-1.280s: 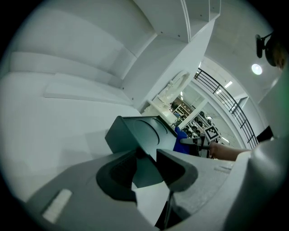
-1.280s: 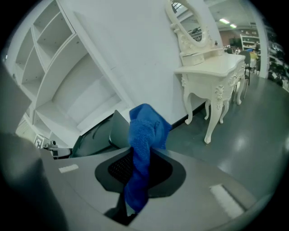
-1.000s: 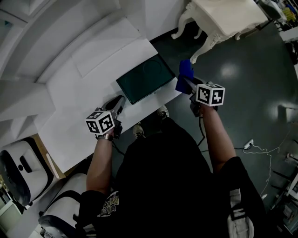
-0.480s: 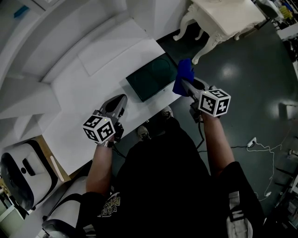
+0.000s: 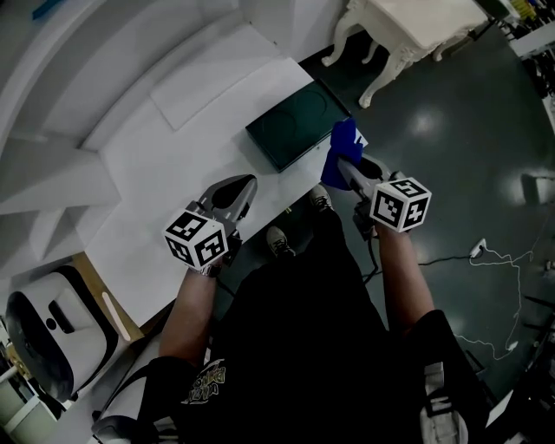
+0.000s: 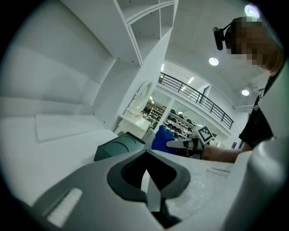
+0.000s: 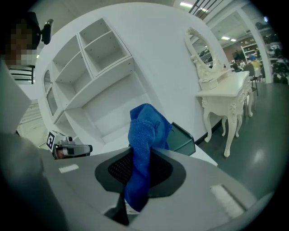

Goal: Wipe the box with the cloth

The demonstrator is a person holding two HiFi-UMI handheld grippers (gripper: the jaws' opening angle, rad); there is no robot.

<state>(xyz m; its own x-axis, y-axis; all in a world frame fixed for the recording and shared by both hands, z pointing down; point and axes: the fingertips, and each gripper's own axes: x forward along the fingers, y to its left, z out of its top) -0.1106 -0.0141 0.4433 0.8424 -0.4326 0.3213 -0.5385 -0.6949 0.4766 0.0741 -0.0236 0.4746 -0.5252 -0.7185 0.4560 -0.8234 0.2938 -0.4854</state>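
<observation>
A dark green flat box (image 5: 297, 127) lies near the right end of the white table (image 5: 165, 182). My right gripper (image 5: 345, 166) is shut on a blue cloth (image 5: 343, 147), held at the box's near right corner by the table edge. In the right gripper view the cloth (image 7: 144, 131) hangs from the shut jaws, with the box (image 7: 183, 138) just behind it. My left gripper (image 5: 234, 192) hovers over the table to the left of the box, shut with nothing in it. The left gripper view shows the box (image 6: 118, 146) and the cloth (image 6: 161, 137) ahead.
White shelving (image 7: 90, 67) rises behind the table. A cream ornate dressing table (image 5: 416, 26) stands at the far right on the dark floor. A white chair (image 5: 48, 325) sits at the lower left. A cable (image 5: 486, 251) lies on the floor at right.
The right gripper with the cloth has come in closer to the box's near right corner. The left gripper has moved forward over the table toward the box.
</observation>
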